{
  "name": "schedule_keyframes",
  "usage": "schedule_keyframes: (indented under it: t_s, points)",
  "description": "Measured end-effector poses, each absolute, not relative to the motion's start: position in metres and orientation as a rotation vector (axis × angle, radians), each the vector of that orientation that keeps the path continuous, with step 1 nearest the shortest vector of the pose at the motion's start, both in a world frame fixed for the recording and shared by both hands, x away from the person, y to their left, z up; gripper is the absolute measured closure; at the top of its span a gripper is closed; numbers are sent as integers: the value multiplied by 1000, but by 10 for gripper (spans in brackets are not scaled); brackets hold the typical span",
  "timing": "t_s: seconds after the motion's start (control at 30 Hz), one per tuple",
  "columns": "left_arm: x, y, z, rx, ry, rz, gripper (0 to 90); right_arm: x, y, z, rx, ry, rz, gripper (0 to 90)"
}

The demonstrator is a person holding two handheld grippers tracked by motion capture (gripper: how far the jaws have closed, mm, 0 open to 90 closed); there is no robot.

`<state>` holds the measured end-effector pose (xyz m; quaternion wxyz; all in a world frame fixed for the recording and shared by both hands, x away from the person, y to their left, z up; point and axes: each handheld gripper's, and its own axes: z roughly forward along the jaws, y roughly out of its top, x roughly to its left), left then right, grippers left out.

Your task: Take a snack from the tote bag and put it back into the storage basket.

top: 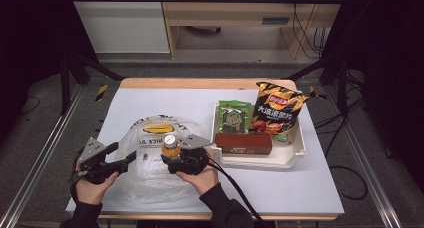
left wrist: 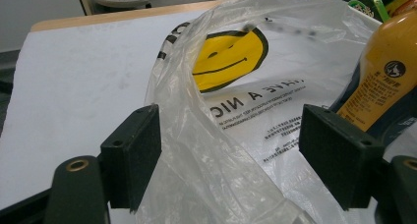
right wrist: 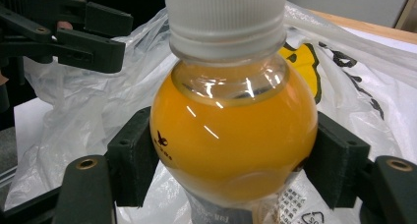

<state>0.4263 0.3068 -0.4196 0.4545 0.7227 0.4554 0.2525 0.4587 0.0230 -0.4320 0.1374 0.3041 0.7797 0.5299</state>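
a plastic bag (top: 150, 153) lies at the near left of the table (top: 300, 188), a bottle (top: 170, 145) upright at its right edge; right of them a tray (top: 295, 155) holds a box (top: 243, 143) in front of two snack packets (top: 233, 116).

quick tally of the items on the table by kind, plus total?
Plastic bag: 1
Juice bottle: 1
Snack bags: 2, a chips bag and a green packet
Brown box: 1
White tray: 1
Total: 6
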Motion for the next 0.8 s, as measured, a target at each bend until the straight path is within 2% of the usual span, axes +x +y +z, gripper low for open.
schedule_keyframes:
  t_s: [0.27, 0.8]
  points:
    - [427, 307, -421, 1787, 1131, 619, 237, 455, 22, -424, 889, 2249, 1534, 302]
    - [427, 306, -421, 1786, 1131, 622, 238, 443, 10, -368, 834, 2203, 1609, 303]
